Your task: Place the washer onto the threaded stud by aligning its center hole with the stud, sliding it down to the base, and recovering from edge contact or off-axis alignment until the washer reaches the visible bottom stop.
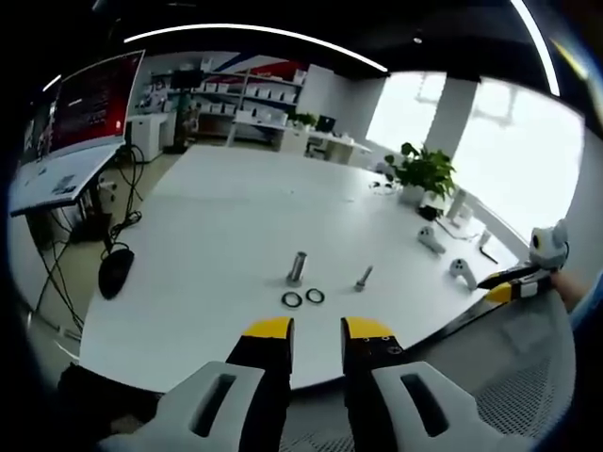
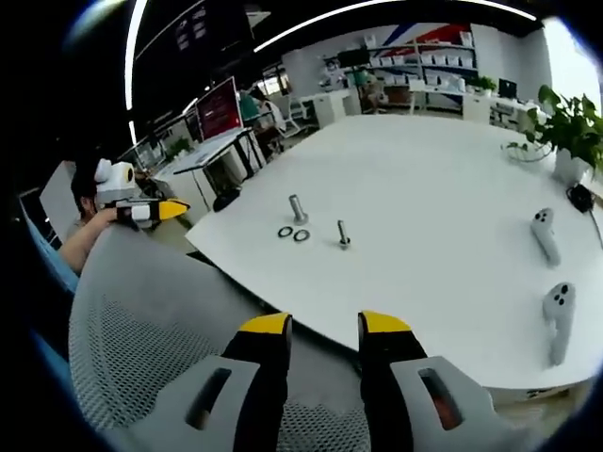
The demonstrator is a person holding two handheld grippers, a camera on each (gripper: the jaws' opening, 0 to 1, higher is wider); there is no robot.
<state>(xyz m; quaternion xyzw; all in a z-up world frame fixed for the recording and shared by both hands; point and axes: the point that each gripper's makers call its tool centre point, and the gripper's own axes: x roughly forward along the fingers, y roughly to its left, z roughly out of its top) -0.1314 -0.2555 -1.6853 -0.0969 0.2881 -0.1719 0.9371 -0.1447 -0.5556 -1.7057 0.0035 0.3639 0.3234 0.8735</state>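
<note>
Two dark washers [image 1: 292,299] [image 1: 315,296] lie side by side on the white table [image 1: 217,235]. Just behind them stands a thick upright stud [image 1: 297,267], and a thinner threaded stud [image 1: 363,279] stands to its right. My left gripper [image 1: 317,331] hangs open before the table's near edge, well short of the washers, holding nothing. In the right gripper view the same washers [image 2: 285,232] [image 2: 301,235], thick stud [image 2: 298,208] and thin stud [image 2: 344,234] sit near the table's edge. My right gripper [image 2: 325,330] is open and empty above a mesh chair back.
A grey mesh chair [image 2: 141,330] stands between me and the table. Two white handheld controllers [image 2: 545,231] [image 2: 558,315] lie on the table's right side, and a potted plant [image 1: 424,174] stands beyond them. A black mouse [image 1: 115,270] and cables sit off the left edge.
</note>
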